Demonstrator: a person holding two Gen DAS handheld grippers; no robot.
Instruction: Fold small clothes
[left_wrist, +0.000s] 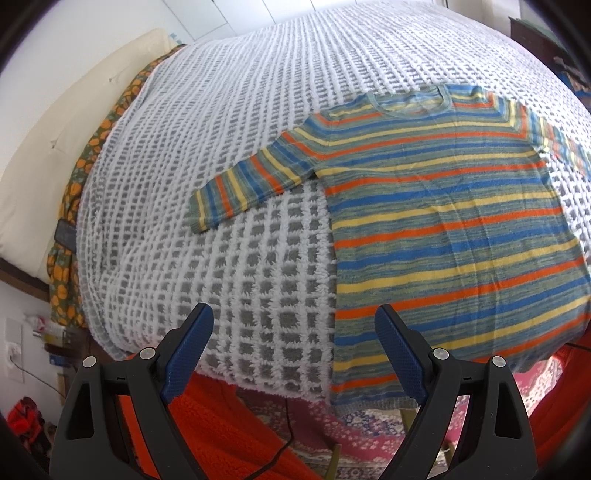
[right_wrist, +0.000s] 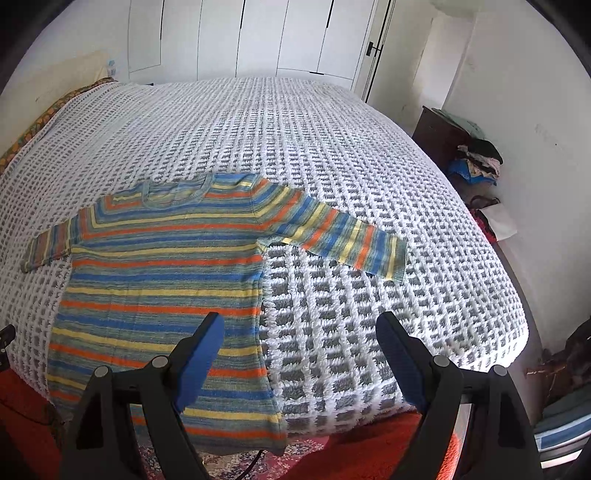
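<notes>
One sweater (left_wrist: 454, 221) flat, neck twd far side.

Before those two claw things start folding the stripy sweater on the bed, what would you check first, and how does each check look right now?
1. Striped sweater lies flat, front up, on the blanket: ok.
2. Both sleeves spread out to the sides, not tucked under: ok.
3. Left gripper open with nothing between its jaws: ok.
4. Right gripper open with nothing between its jaws: ok.
5. Hem fully on the bed: not ok, it hangs over the near edge.
6. Nothing trapped under the sweater: cannot tell.
</notes>
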